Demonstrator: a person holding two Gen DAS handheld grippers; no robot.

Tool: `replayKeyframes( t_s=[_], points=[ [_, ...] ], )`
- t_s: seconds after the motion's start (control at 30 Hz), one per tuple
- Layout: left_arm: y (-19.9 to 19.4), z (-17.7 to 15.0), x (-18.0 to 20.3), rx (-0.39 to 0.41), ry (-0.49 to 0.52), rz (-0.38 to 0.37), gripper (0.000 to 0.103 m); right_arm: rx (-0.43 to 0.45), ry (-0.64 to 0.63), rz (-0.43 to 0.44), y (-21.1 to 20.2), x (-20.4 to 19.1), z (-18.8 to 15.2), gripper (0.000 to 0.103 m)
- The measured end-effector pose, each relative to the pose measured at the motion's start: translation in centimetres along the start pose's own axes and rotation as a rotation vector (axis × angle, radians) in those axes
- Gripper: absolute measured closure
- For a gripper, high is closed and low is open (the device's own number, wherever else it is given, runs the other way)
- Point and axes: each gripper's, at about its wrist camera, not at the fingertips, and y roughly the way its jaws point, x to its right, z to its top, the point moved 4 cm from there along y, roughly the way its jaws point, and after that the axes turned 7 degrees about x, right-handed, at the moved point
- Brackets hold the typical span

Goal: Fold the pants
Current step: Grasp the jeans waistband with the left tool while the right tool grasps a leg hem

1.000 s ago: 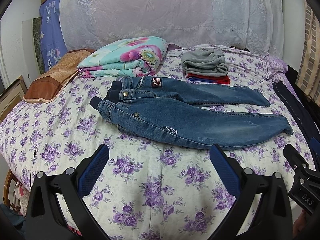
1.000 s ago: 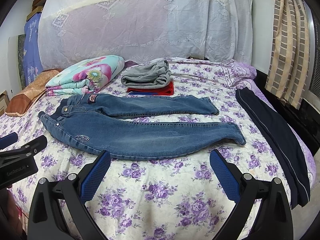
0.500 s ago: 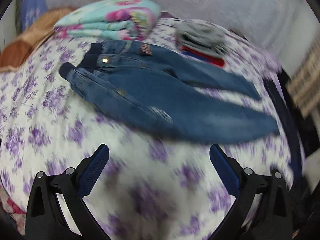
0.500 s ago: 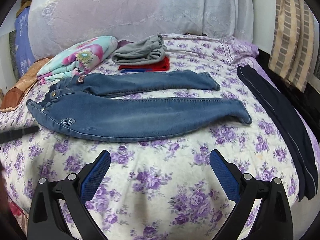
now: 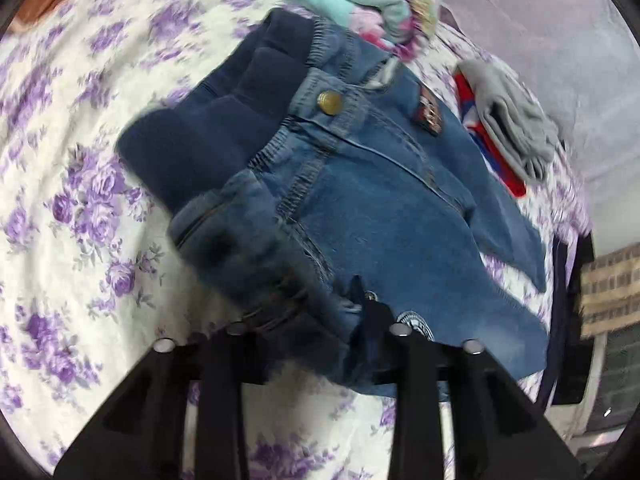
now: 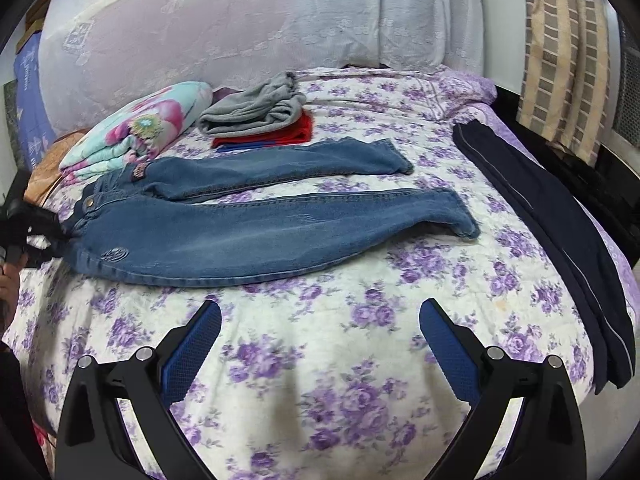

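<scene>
Item: jeans [image 6: 256,224], one pair, laid flat across the middle of the bed [image 6: 360,360]; waistband toward the left edge, both legs running toward the right edge, slightly parted; not yet folded.

Left gripper [image 5: 320,320]: a second ago it hung wide open above the front edge of the bed, well short of the denim; it is now down at the waistband [image 5: 256,92] end, by the near hip; its jaws have just been closing and stand close together with a bunched fold of denim between them; judged clamped on the jeans at that near waist corner. In the right wrist view it shows as a dark shape at the left edge of the bed, touching the waist.

Right gripper [image 6: 320,344]: jaws wide apart, nothing between them; over bare bedspread near the front edge, well apart from the jeans; a little lower and closer than a second ago.

Meaning for the task: the first hold is taken at the waist; the likely next need is a hold on the near leg, so one half can be carried over the other.

Also present: folded floral blanket [image 6: 140,128] toward the back left corner; grey and red clothes [image 6: 260,116] behind the jeans; dark trousers [image 6: 560,232] along the right edge.
</scene>
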Motion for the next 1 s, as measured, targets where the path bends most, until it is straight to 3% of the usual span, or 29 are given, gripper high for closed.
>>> replayKeyframes(
  t_s=[0.2,0.33,0.47,0.6,0.67,0.7,0.73,0.87,1.0],
  points=[
    [-2.2,-2.6,-0.1,0.138,0.062,0.067,0.085,-0.024,0.051,-0.031,1.3,5.8,2.8,0.004],
    [-2.4,-3.5,-0.6,0.172,0.075,0.079,0.085,-0.117,0.267,-0.07,4.5,13.0,4.3,0.003],
    [-2.3,-3.1,-0.7,0.168,0.08,0.066,0.085,-0.228,0.571,0.104,9.5,16.7,3.7,0.003],
    [-2.0,-2.9,-0.5,0.157,0.102,0.065,0.085,-0.298,0.666,0.182,14.7,15.6,3.1,0.005],
    [-1.7,-2.6,-0.5,0.149,0.096,0.056,0.085,-0.325,0.671,0.157,17.0,15.0,2.9,0.028],
    [-1.6,-2.4,-0.6,0.142,0.086,0.049,0.085,-0.335,0.686,0.17,18.3,14.7,2.7,0.086],
    [-1.4,-2.2,-0.7,0.138,0.08,0.047,0.085,-0.349,0.71,0.203,19.4,14.3,2.5,0.095],
    [-2.1,-2.2,-0.3,0.147,0.093,0.044,0.087,-0.292,0.589,0.144,17.6,12.9,4.3,0.095],
    [-4.3,-4.0,-1.5,0.149,0.086,0.027,0.087,-0.283,0.535,0.16,13.5,12.9,4.5,0.095]
  ],
)
